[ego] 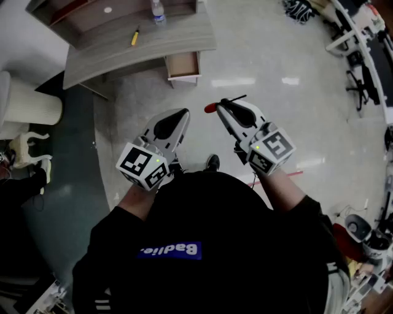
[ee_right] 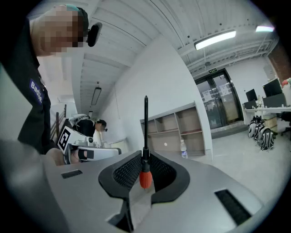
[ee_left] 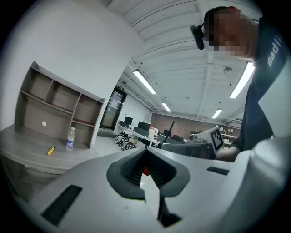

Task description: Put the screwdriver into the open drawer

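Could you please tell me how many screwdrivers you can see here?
2. A red-handled screwdriver is clamped in the right gripper, its shaft sticking out ahead; a yellow screwdriver lies on the desk, left of the bottle. The shelf unit could hide more.

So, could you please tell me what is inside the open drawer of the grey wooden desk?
The pale open drawer shows only a bare brown bottom; nothing lies in the visible part. Its rear, under the grey wooden desk top, is covered.
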`<state>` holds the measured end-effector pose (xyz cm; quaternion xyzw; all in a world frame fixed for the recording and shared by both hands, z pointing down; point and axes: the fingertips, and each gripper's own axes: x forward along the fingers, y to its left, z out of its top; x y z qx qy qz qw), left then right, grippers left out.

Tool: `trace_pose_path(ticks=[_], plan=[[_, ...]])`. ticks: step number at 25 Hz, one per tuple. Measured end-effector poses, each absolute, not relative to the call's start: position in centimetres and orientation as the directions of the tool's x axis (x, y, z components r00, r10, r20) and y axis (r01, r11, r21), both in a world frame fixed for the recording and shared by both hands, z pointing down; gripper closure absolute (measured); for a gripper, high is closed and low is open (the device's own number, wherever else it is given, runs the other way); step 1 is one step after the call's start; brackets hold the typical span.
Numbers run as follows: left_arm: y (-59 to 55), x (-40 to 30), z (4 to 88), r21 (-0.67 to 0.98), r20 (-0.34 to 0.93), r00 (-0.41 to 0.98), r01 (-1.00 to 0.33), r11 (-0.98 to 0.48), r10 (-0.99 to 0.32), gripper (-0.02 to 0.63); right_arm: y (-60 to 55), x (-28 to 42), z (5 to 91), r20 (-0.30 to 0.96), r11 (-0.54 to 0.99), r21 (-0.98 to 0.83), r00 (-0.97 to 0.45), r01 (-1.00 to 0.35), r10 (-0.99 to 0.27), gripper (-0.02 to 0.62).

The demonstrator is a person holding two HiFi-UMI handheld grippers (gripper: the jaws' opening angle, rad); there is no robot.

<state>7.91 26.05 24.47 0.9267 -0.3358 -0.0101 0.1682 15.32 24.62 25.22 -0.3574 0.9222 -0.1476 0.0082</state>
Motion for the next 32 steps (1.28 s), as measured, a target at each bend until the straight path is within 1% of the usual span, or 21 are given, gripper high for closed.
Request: trace_pose_path(ticks=[3, 7, 12, 20, 26, 32], plan=[[25.8, 7.5, 25.1, 0.316, 0.085, 0.772, -0.62, -0.718, -0.629, 0.604, 24.3, 15.1, 25.1, 0.076, 0.7, -0.282, -0.742, -0.656, -0.666, 0.518], [25.7, 7.0, 25.6, 0.313, 0.079, 0.774, -0.617, -0.722, -0.628, 0.604, 24.2, 14.6, 25.6, 0.102, 0.701, -0.261, -0.741, -0.664, -0.664, 0.518], [25.9, 7.1, 25.5, 0.322, 0.075, 0.771, -0.618, -0.717, -0.632, 0.604, 24.3, 14.6, 25.4, 0.091, 0.705, -0.254, -0.742, -0.662, -0.664, 0.518], [25.8, 7.9, 25.5, 0.316, 0.093, 0.764, -0.631, -0.709, -0.638, 0.604, 24.2, 15.4, 25.8, 0.099, 0.712, -0.247, -0.748, -0.657, -0.656, 0.518], [25.4, 9.9, 25.4, 0.29, 0.084, 0.734, -0.666, -0.688, -0.674, 0.604, 23.6, 17.8, 25.3, 0.05, 0.734, -0.294, -0.777, -0.612, -0.628, 0.517], [24.4, 11.2, 25.6, 0.291, 0.098, 0.676, -0.721, -0.629, -0.73, 0.604, 21.3, 20.0, 27.1, 0.094, 0.757, -0.264, -0.797, -0.598, -0.597, 0.517]])
